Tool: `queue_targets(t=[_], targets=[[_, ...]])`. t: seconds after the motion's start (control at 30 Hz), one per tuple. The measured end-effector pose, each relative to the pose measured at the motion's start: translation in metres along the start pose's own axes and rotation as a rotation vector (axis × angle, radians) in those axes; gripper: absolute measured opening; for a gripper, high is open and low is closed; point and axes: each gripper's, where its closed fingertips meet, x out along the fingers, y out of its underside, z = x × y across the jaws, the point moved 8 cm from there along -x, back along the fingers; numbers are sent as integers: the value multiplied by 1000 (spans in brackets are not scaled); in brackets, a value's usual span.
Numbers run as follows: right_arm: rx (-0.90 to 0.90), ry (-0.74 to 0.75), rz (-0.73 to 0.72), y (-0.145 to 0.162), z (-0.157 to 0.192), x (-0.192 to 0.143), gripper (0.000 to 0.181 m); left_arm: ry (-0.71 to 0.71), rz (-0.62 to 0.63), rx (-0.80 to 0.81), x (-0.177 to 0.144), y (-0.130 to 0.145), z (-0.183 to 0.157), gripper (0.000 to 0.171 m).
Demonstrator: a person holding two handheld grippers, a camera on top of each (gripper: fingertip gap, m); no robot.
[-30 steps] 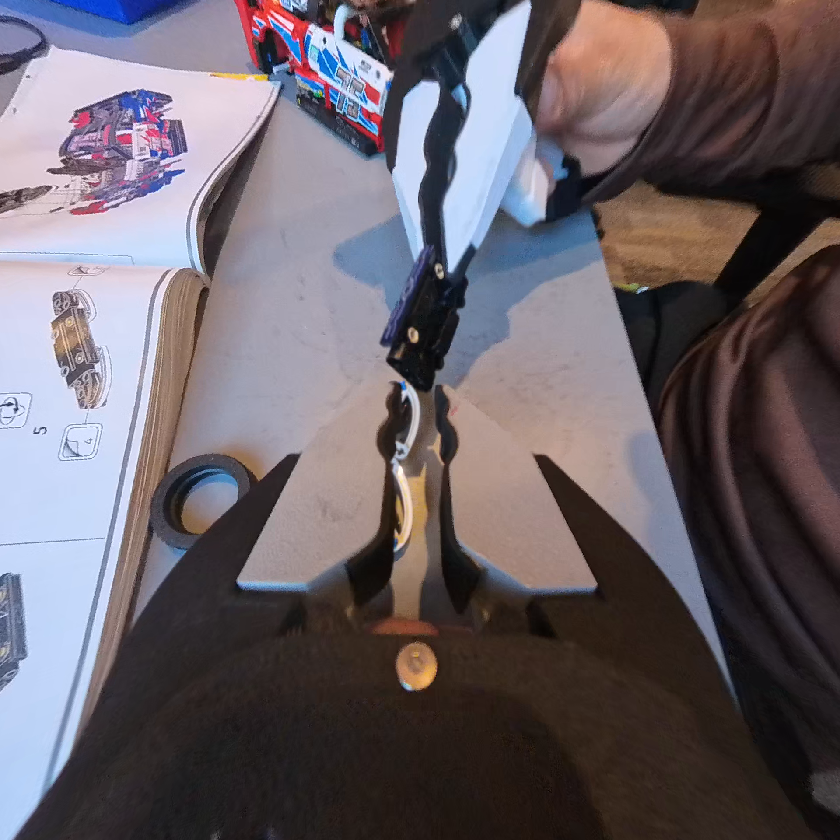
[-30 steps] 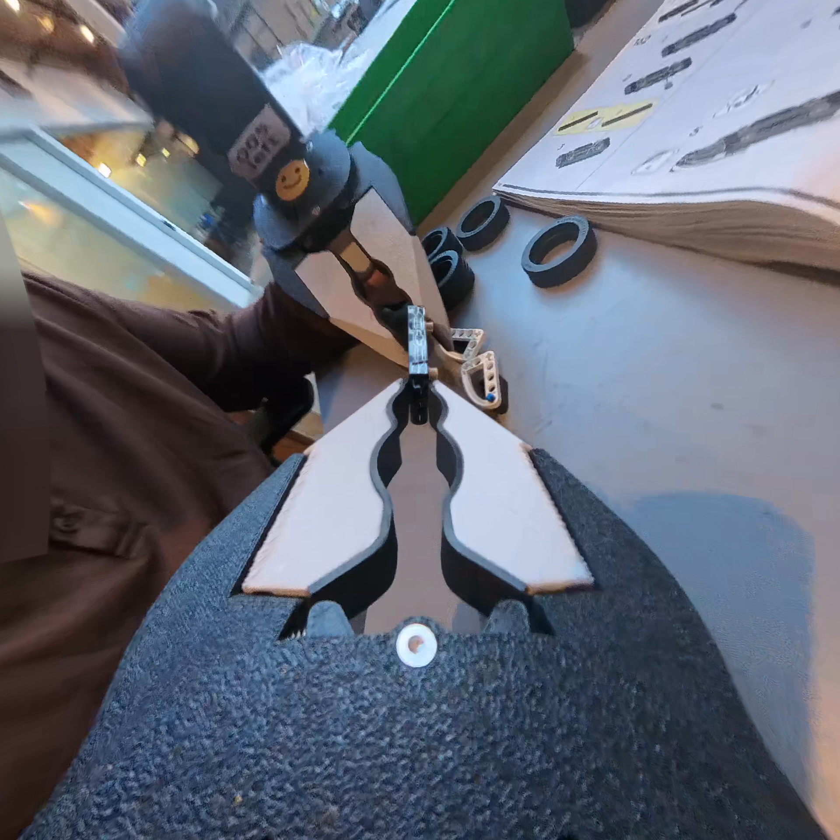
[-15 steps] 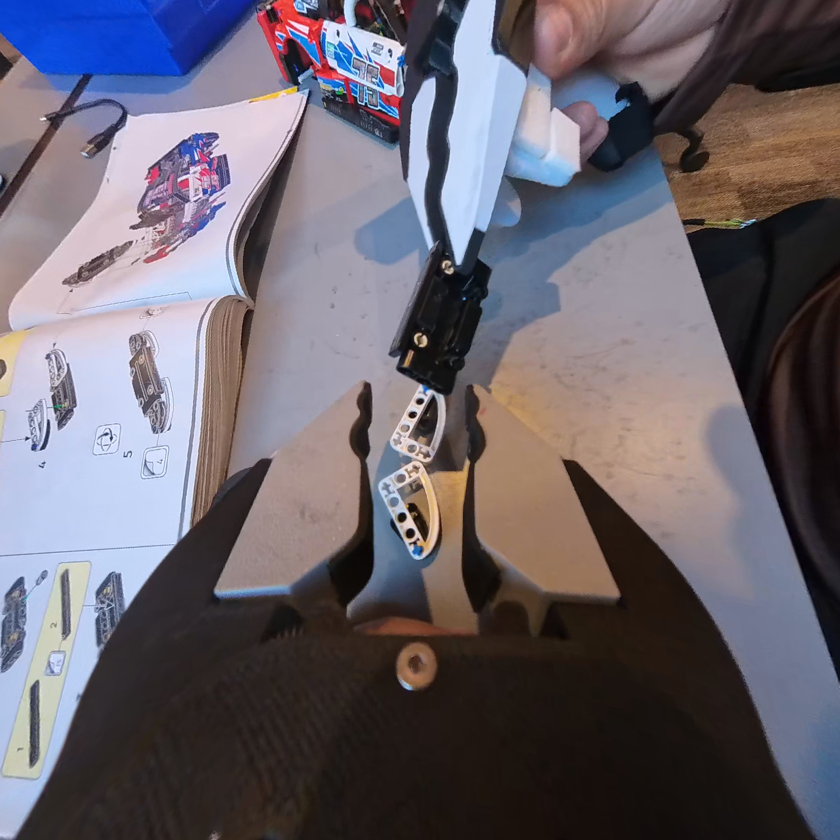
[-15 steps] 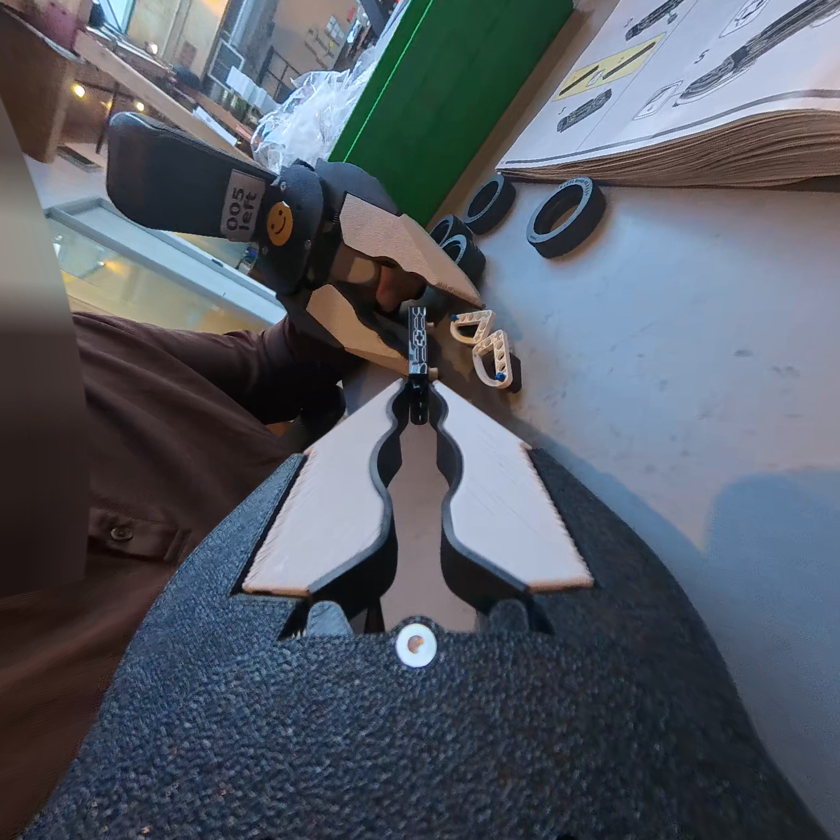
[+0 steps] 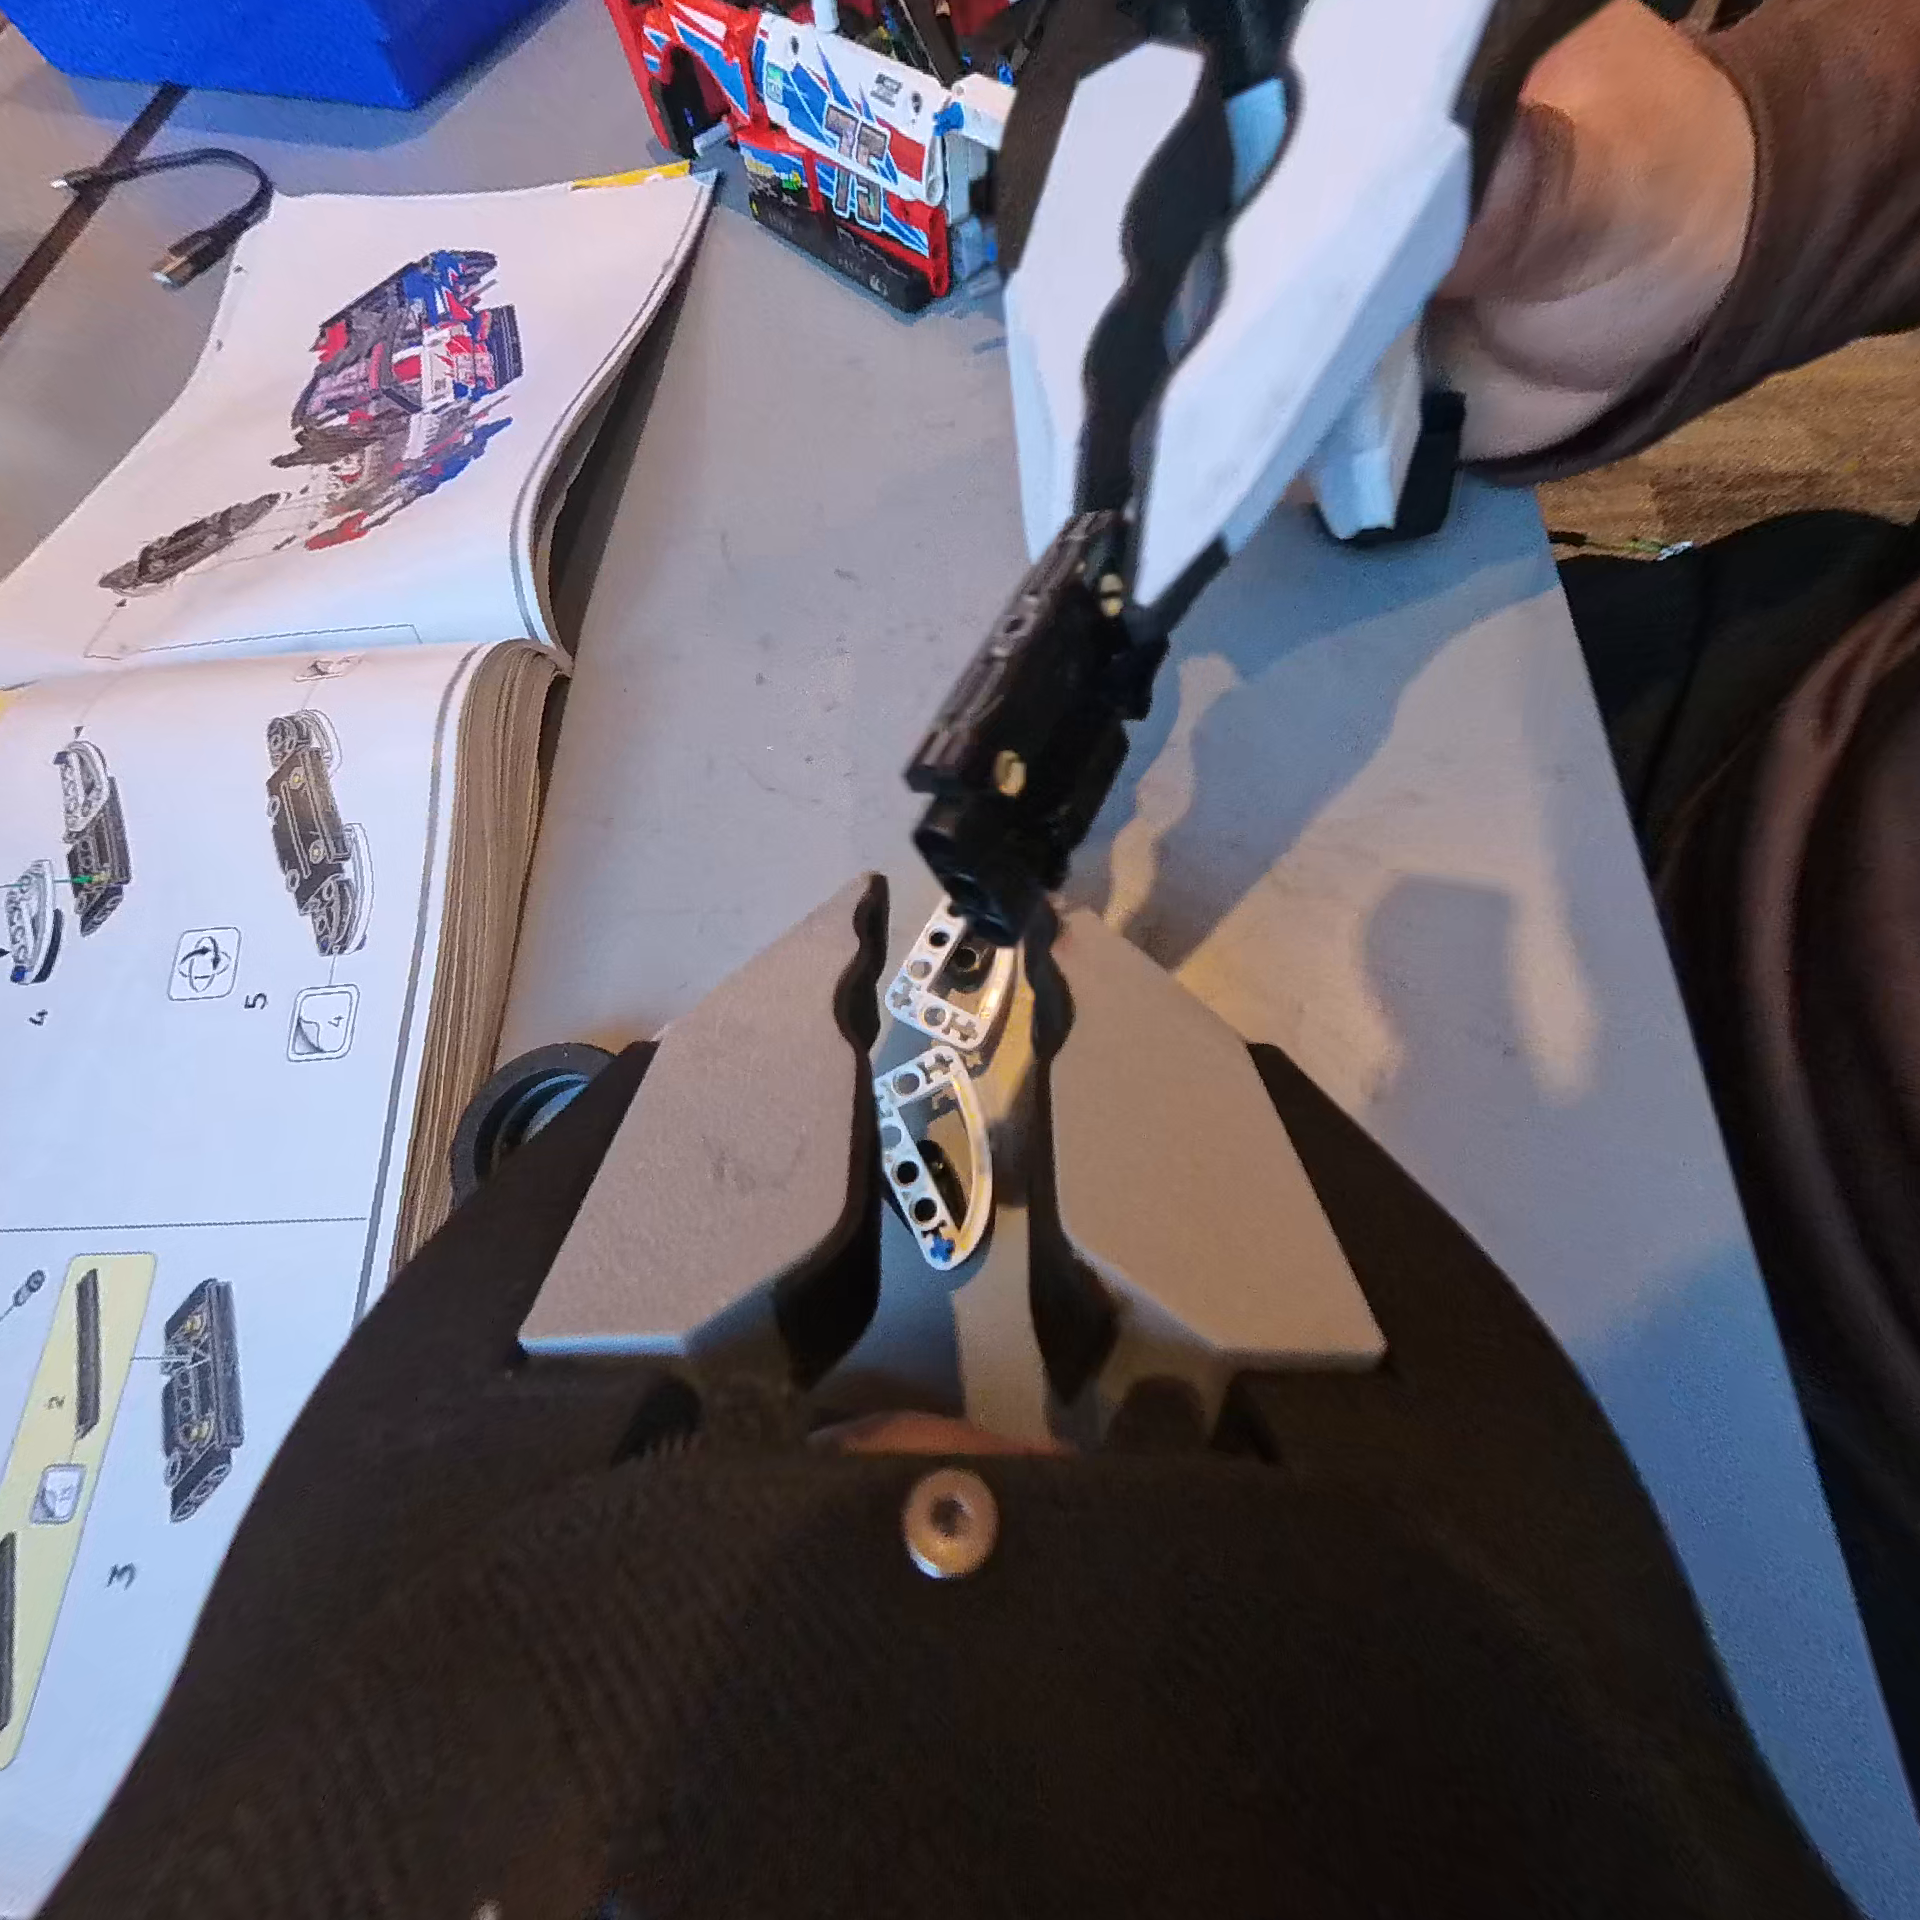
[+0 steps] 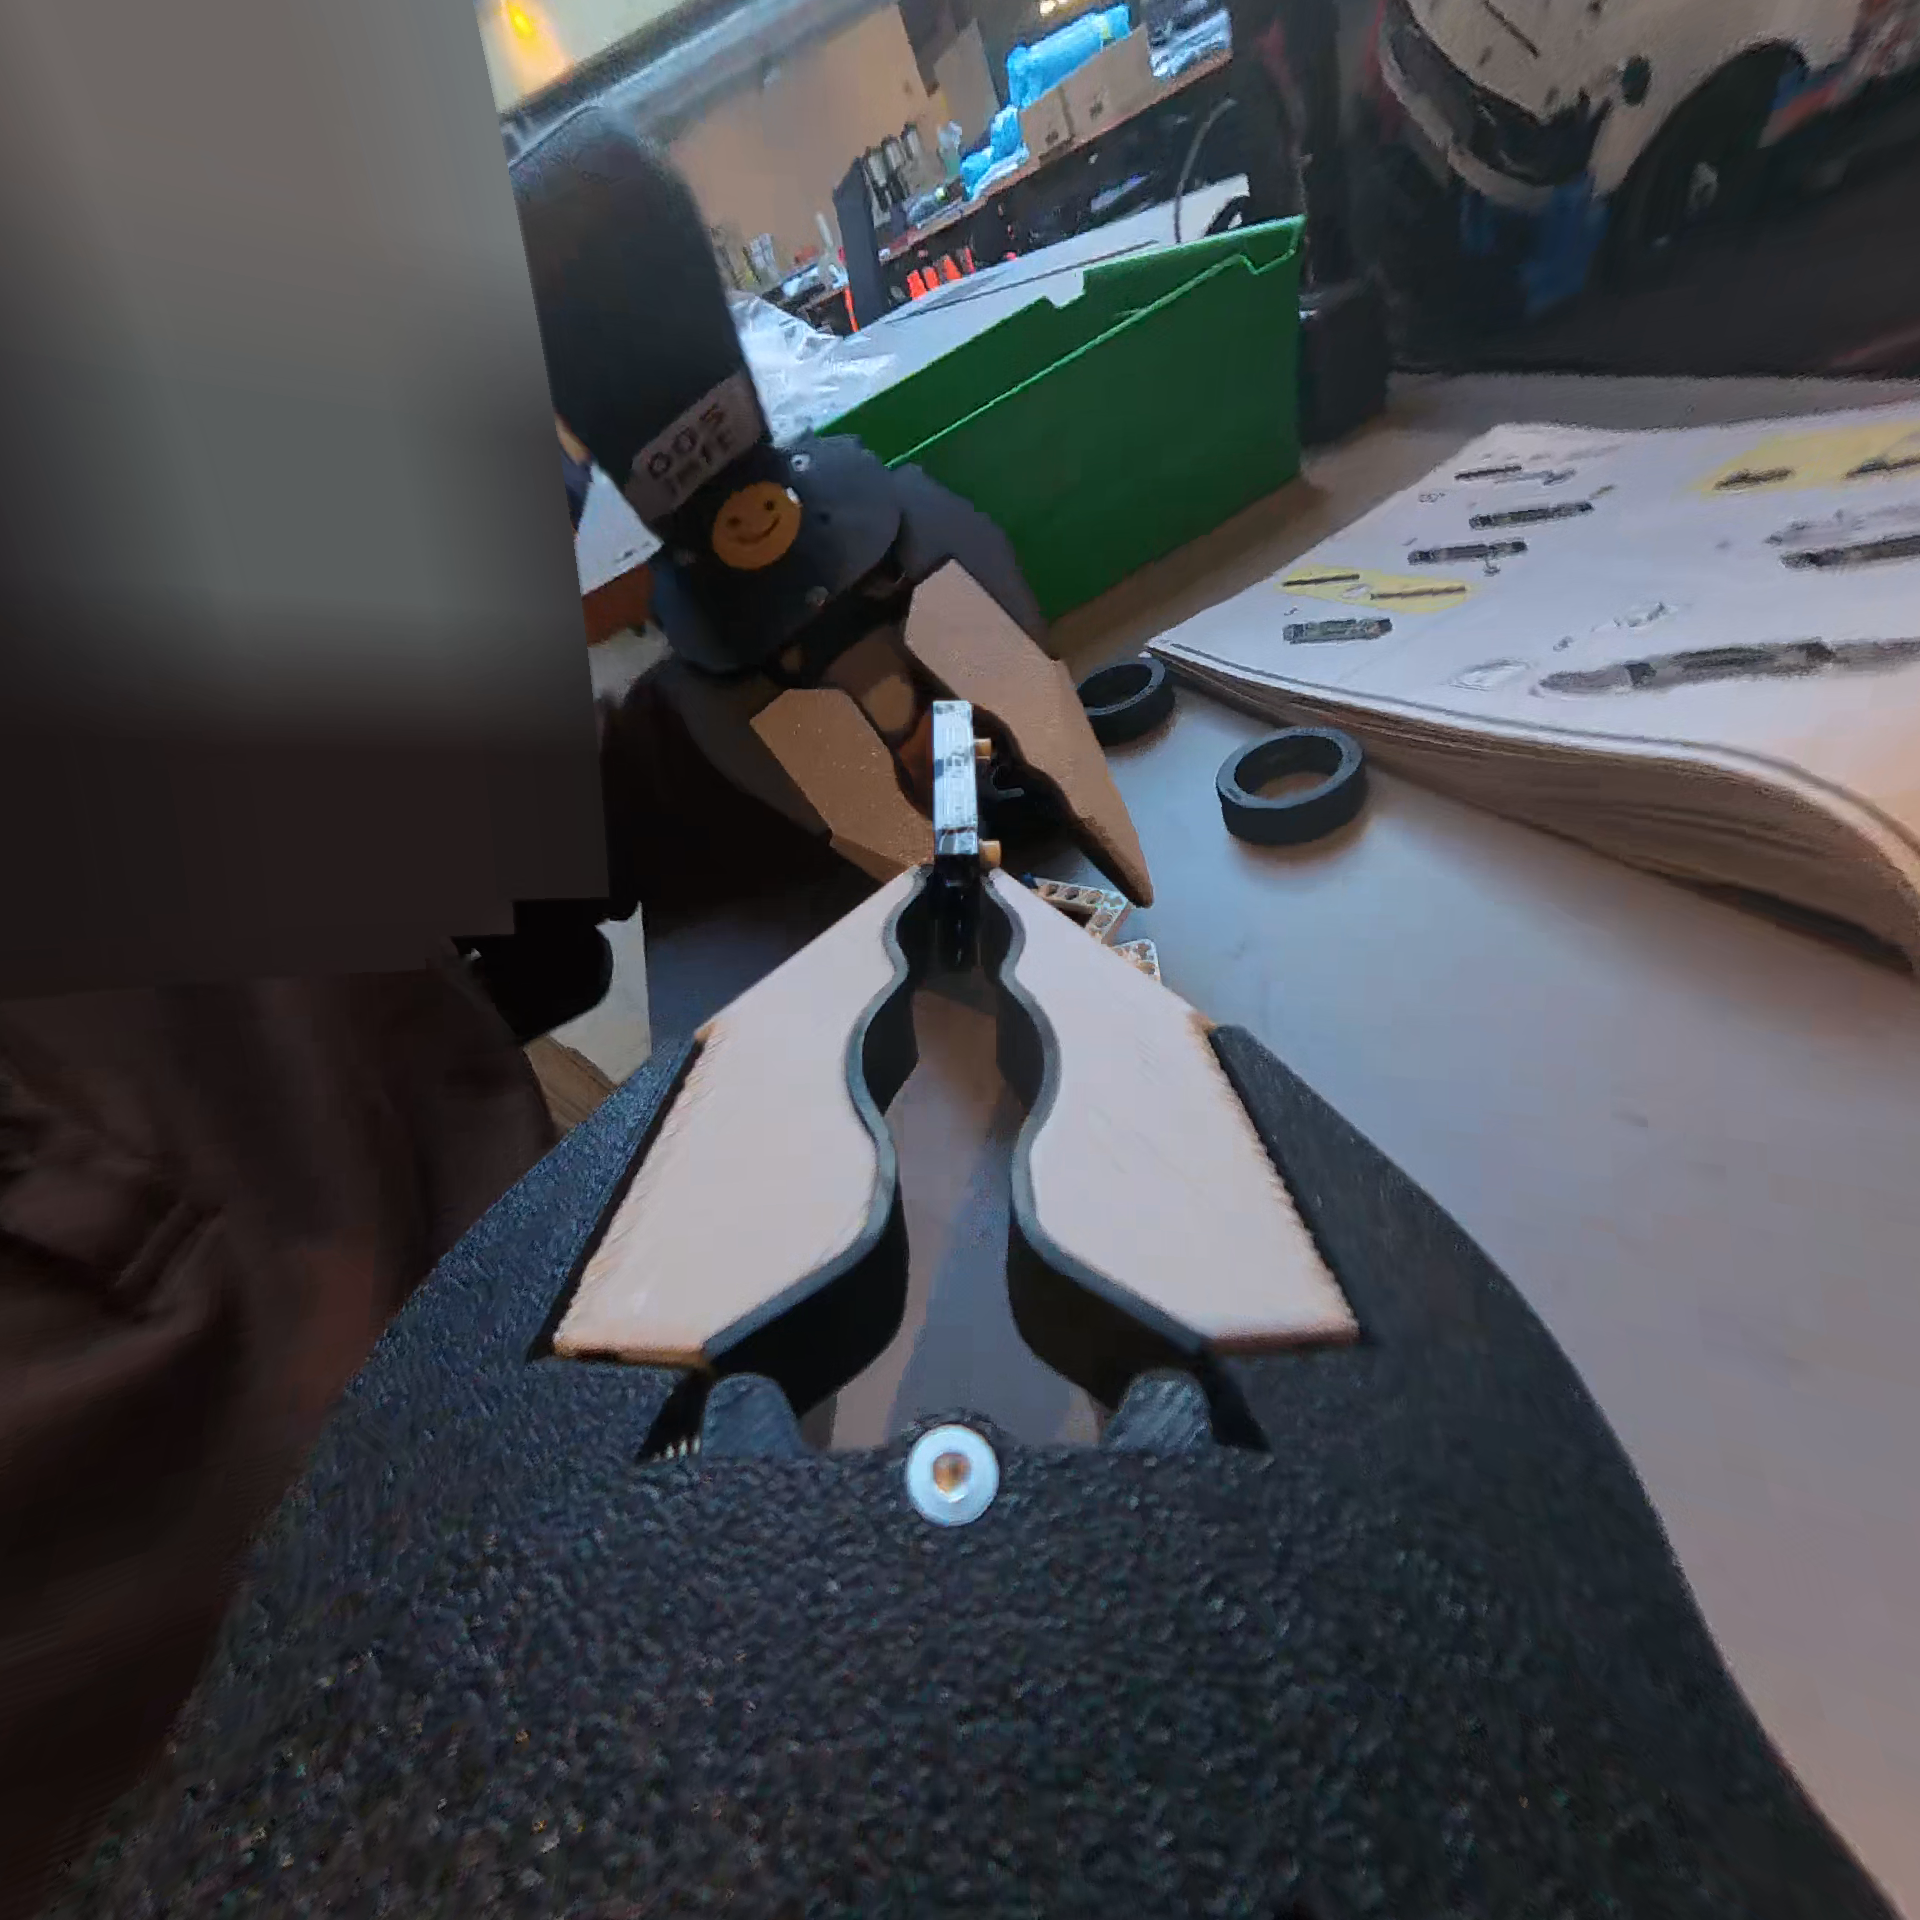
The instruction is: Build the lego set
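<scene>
Lego parts in play are a black rectangular Technic sub-assembly with tan pin ends (image 5: 1023, 748) and two white curved perforated Technic panels (image 5: 951, 982) lying on the grey surface (image 5: 790, 540). The right gripper (image 5: 1132, 582) comes in from one o'clock in the left wrist view, its white fingers (image 5: 1257, 343) clamped on the top end of the black block so that the block hangs slanted, its lower end just above the upper white panel; whether they touch I cannot tell. Holding the block by one end probably leaves the other end free to mate with a panel.

The left gripper (image 5: 961, 935) points toward twelve o'clock, low over the surface, its grey fingers (image 5: 748, 1132) parted around both white panels and gripping nothing. This looks like a bracing or pick-up stance: the panels sit in the gap, ready to be pinched.

In the right wrist view the block (image 6: 954, 779) stands edge-on at the fingertips, with the left gripper's fingers spread behind it. A hand (image 5: 1590, 260) in a brown sleeve holds the right tool at two o'clock.

At ten o'clock an open instruction booklet (image 5: 312, 727) shows the steps; a black rubber tyre (image 5: 520, 1101) lies by its edge, and the red, white and blue built model (image 5: 831, 177) waits at twelve o'clock.
</scene>
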Motion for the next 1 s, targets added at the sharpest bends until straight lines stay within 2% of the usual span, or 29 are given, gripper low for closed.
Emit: queue_targets(t=[0.13, 0.3, 0.5, 0.7, 0.9, 1.0], targets=[[-77, 7, 26, 1, 4, 4, 7, -3, -24, 4, -1, -4, -1, 24], [-1, 1, 33, 1, -5, 4, 7, 4, -21, 35, 0, -2, -3, 9], [58, -18, -19, -2, -10, -2, 6, -24, -17, 32, 0, -2, 0, 16], [43, -10, -5, -1, -9, 0, 7, -82, -11, 57, -1, -1, 3, 17], [110, -20, -31, -2, -16, -3, 7, -88, -5, 53, -1, 1, 5, 17], [81, 7, -35, -3, -16, -4, 7, -70, -22, 29, -2, 1, 7, 17]])
